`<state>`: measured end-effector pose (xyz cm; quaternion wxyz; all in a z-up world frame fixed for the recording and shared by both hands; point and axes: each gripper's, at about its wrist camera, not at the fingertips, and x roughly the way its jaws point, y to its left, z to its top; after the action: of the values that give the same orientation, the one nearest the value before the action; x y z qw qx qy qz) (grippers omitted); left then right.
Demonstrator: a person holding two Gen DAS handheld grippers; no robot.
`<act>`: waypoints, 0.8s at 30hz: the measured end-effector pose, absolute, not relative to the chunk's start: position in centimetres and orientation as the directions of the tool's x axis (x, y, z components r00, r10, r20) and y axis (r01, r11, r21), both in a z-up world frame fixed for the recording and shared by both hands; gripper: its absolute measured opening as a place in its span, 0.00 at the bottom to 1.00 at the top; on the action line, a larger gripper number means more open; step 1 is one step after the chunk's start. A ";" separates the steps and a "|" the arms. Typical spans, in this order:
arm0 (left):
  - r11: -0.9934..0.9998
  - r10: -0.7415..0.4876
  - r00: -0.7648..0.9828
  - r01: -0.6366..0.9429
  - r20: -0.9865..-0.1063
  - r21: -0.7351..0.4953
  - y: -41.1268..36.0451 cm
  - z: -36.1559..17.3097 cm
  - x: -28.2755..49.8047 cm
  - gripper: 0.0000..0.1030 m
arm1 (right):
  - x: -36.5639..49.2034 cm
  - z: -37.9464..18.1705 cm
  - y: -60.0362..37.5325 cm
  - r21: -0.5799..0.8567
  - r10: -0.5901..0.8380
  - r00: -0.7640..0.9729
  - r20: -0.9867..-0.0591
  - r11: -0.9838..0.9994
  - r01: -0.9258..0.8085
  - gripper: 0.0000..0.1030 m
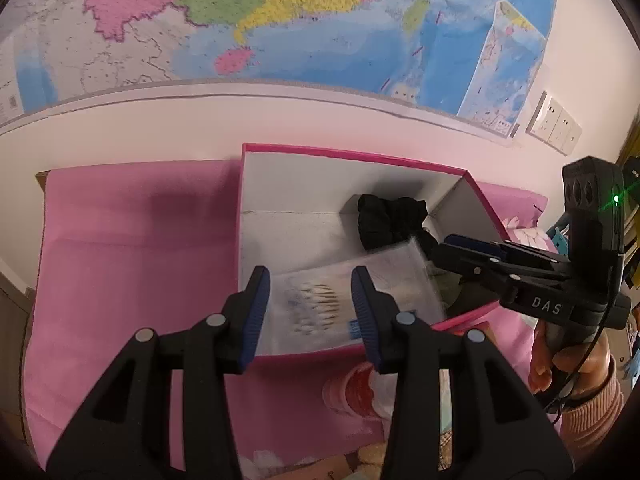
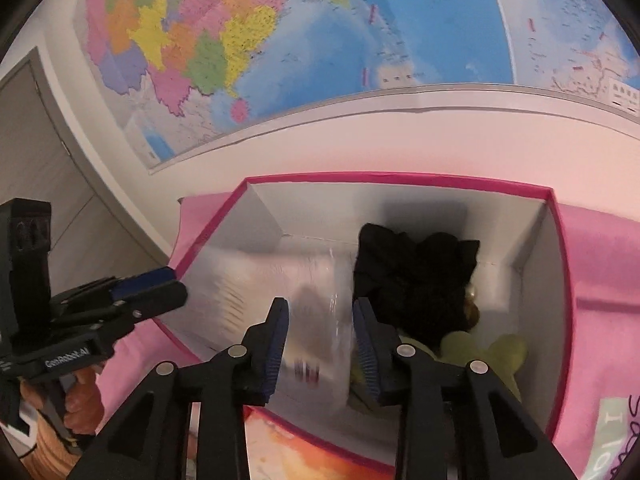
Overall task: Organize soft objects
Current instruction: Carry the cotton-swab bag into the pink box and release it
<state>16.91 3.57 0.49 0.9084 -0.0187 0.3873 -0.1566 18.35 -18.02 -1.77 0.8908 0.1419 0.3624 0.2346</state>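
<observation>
A white box with a pink rim [image 1: 352, 154] [image 2: 400, 178] stands on a pink cloth [image 1: 132, 248]. Inside it a black soft bundle [image 1: 388, 220] [image 2: 416, 276] lies at the back right, with a yellow-green plush [image 2: 480, 348] in front of it. A clear bag of cotton swabs [image 1: 316, 304] [image 2: 280, 276], blurred, lies in the box's near left part. My left gripper [image 1: 310, 316] [image 2: 176, 284] is open over the near rim, and the pads do not press the bag. My right gripper [image 2: 322, 340] [image 1: 444, 246] is open above the bag's right end.
A large wall map [image 1: 280, 20] hangs behind the box, with wall sockets [image 1: 554, 124] to its right. A grey door [image 2: 40, 140] is at the far left. A red and orange printed item [image 1: 356, 392] [image 2: 304, 452] lies on the cloth before the box.
</observation>
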 end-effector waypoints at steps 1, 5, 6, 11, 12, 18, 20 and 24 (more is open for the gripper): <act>0.951 -0.299 0.656 0.268 -0.694 -0.156 3.6 0.6 16.7 0.42 | 18.1 -1.7 -18.2 0.421 0.519 0.631 -0.577 0.851 -0.315 0.36; 0.943 -0.326 0.673 0.281 -0.664 -0.178 3.9 1.4 14.7 0.42 | 16.4 -1.1 -19.0 0.405 0.514 0.653 -0.557 0.854 -0.327 0.38; 0.938 -0.340 0.674 0.292 -0.656 -0.185 4.0 1.6 14.0 0.42 | 16.0 -0.9 -19.2 0.405 0.515 0.656 -0.552 0.853 -0.329 0.38; 0.909 -0.412 0.679 0.355 -0.608 -0.219 4.1 2.8 10.6 0.43 | 12.5 0.2 -20.8 0.422 0.548 0.667 -0.504 0.830 -0.364 0.44; 0.901 -0.429 0.679 0.373 -0.597 -0.223 4.0 3.0 9.7 0.45 | 11.7 0.5 -21.2 0.428 0.558 0.668 -0.493 0.823 -0.373 0.45; 0.859 -0.500 0.648 0.454 -0.575 -0.235 2.5 2.9 5.9 0.46 | 7.2 1.4 -23.5 0.448 0.594 0.670 -0.445 0.796 -0.407 0.53; 0.847 -0.518 0.625 0.472 -0.583 -0.246 1.9 2.3 5.0 0.46 | 5.9 1.2 -24.1 0.454 0.596 0.670 -0.442 0.793 -0.407 0.54; 0.827 -0.541 0.586 0.502 -0.604 -0.254 0.4 1.0 3.4 0.46 | 3.7 -0.1 -25.0 0.460 0.593 0.660 -0.462 0.796 -0.394 0.55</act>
<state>3.39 0.37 0.99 0.8900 -0.0281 0.3483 -0.2929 3.71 -24.99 -0.10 0.8964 0.1621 0.3075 0.2752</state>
